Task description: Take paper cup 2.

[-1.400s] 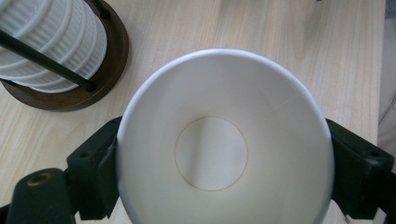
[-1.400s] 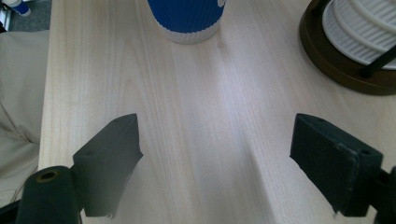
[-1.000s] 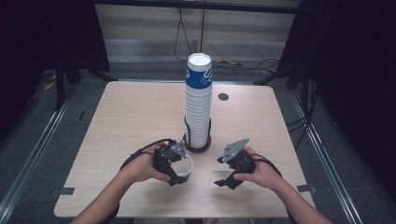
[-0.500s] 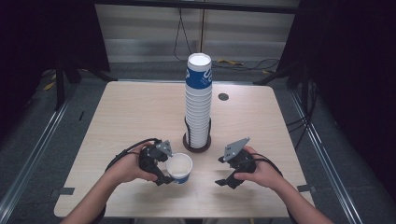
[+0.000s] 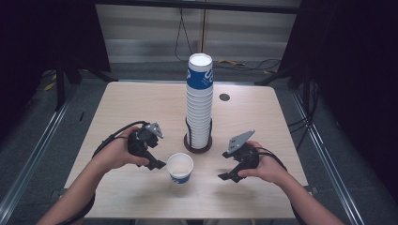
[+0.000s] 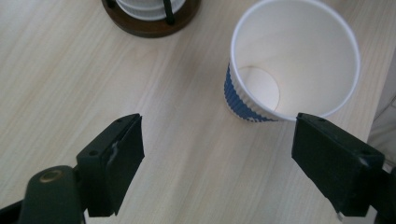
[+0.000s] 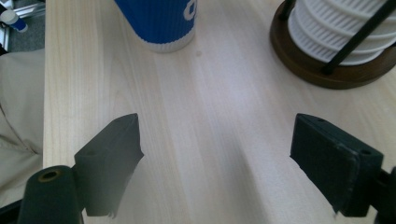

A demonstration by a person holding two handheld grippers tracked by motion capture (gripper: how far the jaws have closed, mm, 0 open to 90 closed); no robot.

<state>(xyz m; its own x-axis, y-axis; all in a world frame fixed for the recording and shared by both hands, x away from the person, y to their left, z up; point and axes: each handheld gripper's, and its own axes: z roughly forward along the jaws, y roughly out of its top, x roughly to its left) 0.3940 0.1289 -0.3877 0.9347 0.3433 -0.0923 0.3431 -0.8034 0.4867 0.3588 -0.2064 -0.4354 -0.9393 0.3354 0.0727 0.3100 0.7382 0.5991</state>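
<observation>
- While nothing is clamped, the left gripper (image 5: 158, 164) is held just left of the paper cup (image 5: 180, 168); its jaws have just been closing slightly yet stand apart, the cup lying beyond them.
- Upright and unheld, the cup is seen on the wooden table (image 5: 131, 108), near the front edge, before the cup stack (image 5: 199, 101) in its holder.
- Well right of the cup, the right gripper (image 5: 226, 176) is held with its jaws spread wide.
</observation>
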